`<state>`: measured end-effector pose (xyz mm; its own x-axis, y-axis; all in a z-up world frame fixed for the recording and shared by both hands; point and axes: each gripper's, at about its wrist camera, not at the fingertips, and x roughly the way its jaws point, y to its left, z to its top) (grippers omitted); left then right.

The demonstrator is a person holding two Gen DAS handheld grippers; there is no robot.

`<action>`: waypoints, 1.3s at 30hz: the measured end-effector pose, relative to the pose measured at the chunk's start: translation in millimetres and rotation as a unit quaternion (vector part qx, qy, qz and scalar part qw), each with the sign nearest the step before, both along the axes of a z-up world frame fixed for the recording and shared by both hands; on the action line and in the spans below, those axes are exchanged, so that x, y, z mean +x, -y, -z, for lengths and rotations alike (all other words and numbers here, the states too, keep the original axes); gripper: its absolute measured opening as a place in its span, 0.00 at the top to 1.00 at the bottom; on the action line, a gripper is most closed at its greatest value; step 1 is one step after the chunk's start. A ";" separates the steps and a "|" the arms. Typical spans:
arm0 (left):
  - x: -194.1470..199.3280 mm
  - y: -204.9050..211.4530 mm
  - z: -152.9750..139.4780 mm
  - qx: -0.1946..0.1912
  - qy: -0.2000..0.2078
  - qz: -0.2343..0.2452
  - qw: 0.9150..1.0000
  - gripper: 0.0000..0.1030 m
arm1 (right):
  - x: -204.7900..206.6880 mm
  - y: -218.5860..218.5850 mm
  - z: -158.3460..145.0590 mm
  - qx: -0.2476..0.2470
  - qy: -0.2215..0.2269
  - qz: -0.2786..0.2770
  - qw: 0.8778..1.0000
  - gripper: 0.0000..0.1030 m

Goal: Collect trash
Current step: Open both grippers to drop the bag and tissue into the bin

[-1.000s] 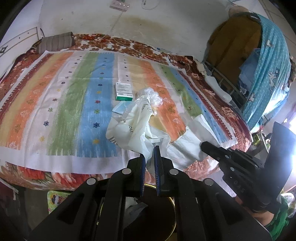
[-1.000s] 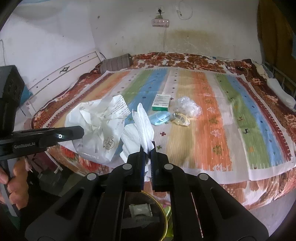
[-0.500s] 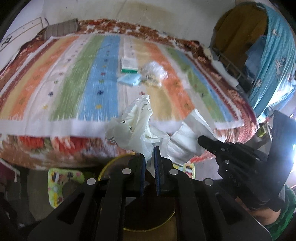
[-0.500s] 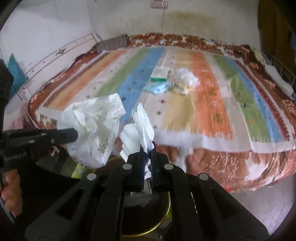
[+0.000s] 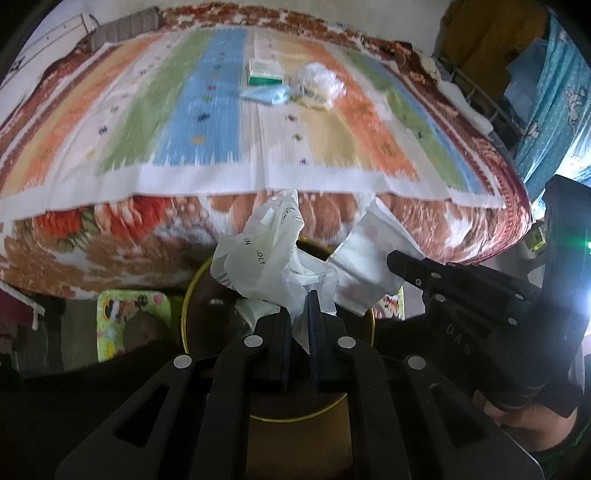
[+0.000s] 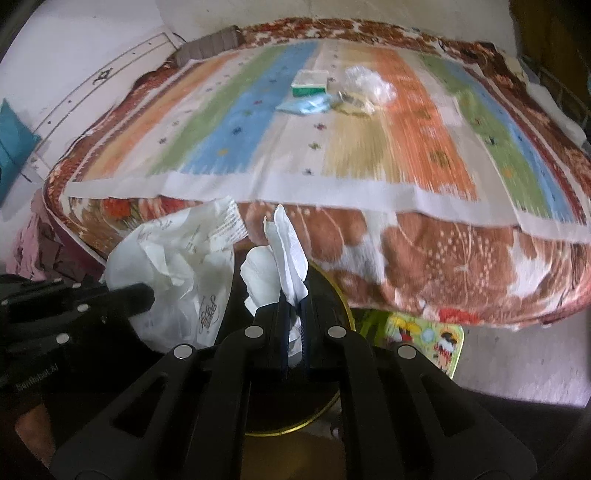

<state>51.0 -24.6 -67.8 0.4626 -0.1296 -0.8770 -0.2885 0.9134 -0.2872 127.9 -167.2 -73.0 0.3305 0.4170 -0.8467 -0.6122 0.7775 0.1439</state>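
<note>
My left gripper (image 5: 299, 299) is shut on a crumpled white plastic bag (image 5: 266, 254) and holds it over the dark bin with a gold rim (image 5: 184, 306) below the bed's edge. My right gripper (image 6: 293, 301) is shut on a folded white tissue (image 6: 290, 247) above the same bin (image 6: 341, 299). The left view shows the tissue (image 5: 369, 258) beside the bag, pinched by the right gripper (image 5: 393, 256). In the right view the bag (image 6: 177, 266) hangs at the left gripper (image 6: 147, 293). More trash lies on the striped bedspread: a green-white box (image 5: 264, 72), a blue wrapper (image 5: 266, 96), clear plastic (image 5: 319, 79).
The bed with the striped cover (image 5: 147, 122) and floral blanket (image 6: 443, 258) fills the view ahead. A colourful cartoon mat (image 5: 129, 317) lies on the floor beside the bin. A blue curtain (image 5: 554, 92) hangs on the right. A grey pillow (image 5: 125, 26) sits at the far corner.
Both grippers have sunk from above the bed to below its edge, carrying the bag and the tissue over the bin, and both point more steeply down.
</note>
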 end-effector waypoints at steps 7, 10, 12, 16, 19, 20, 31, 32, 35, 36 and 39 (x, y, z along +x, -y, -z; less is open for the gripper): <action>3.1 -5.4 20.5 -0.033 -0.043 -0.019 0.998 0.93 | 1.4 -1.3 28.8 -0.036 -0.044 0.018 0.998 0.96; 2.7 -8.1 24.6 -0.043 -0.050 -0.024 0.998 0.93 | 6.0 1.4 37.2 -0.038 -0.064 0.029 0.997 0.96; 3.1 -10.2 28.7 -0.052 -0.058 -0.030 0.997 0.92 | 7.7 1.4 41.5 -0.043 -0.072 0.034 0.996 0.96; 5.5 -13.9 37.2 -0.058 -0.074 -0.038 0.995 0.67 | 8.5 -0.6 49.9 -0.048 -0.092 0.035 0.994 0.80; 6.9 -18.1 35.1 -0.057 -0.072 -0.046 0.995 0.66 | 9.3 1.1 46.7 -0.043 -0.088 0.042 0.994 0.68; 6.5 -19.9 33.3 -0.057 -0.068 -0.050 0.995 0.66 | 8.3 1.2 44.7 -0.039 -0.085 0.041 0.995 0.63; -3.2 -42.1 5.6 -0.085 -0.006 -0.081 0.993 0.52 | 8.3 4.7 24.6 -0.012 -0.063 0.035 0.997 0.48; -4.2 -43.1 2.2 -0.087 0.003 -0.082 0.993 0.51 | 6.3 4.1 18.1 -0.010 -0.047 0.029 0.998 0.45; -5.7 -44.8 -8.5 -0.081 0.030 -0.084 0.993 0.40 | 5.0 4.0 4.6 0.003 -0.025 0.019 0.999 0.36; -6.4 -45.2 -11.4 -0.076 0.039 -0.087 0.993 0.38 | 6.3 5.3 2.6 0.011 -0.030 0.020 0.999 0.35; -6.2 -48.9 -18.1 -0.070 0.053 -0.090 0.992 0.34 | 9.7 10.3 -2.4 0.040 -0.049 0.025 0.998 0.33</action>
<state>44.8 24.2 -49.7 0.5781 -0.1536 -0.8014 -0.4048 0.7987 -0.4451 137.6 -177.5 -70.6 0.2697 0.4699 -0.8405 -0.5530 0.7901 0.2644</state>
